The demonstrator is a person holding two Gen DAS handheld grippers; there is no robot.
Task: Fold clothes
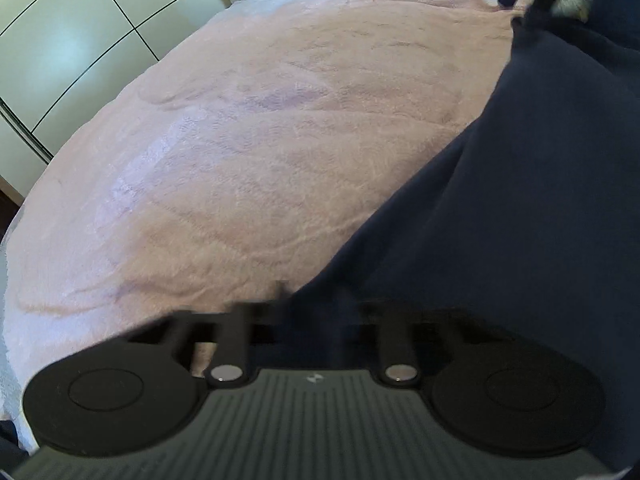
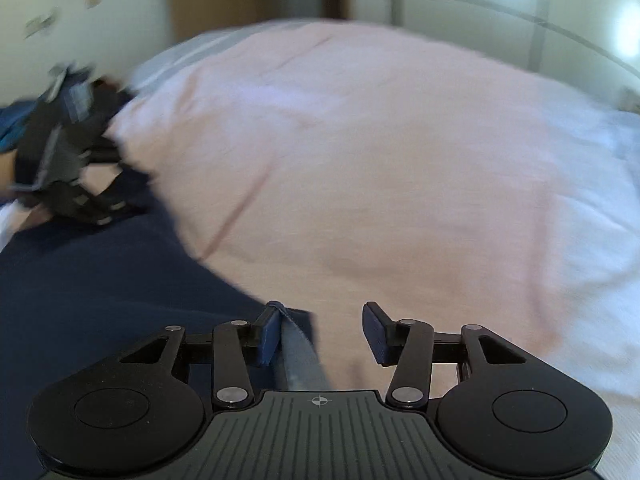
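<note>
The navy garment lies on the pink-covered bed; the left claw is pressed together on its edge, the right claw spread, so both corners should be pinched before lifting evenly

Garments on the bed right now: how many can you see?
1: the navy garment, lying on the pink blanket at its near edge, spread between both grippers. Others may be out of frame.

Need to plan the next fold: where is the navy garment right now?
The navy garment lies on the pink blanket, lower left in the right wrist view, lower right in the left wrist view.
</note>
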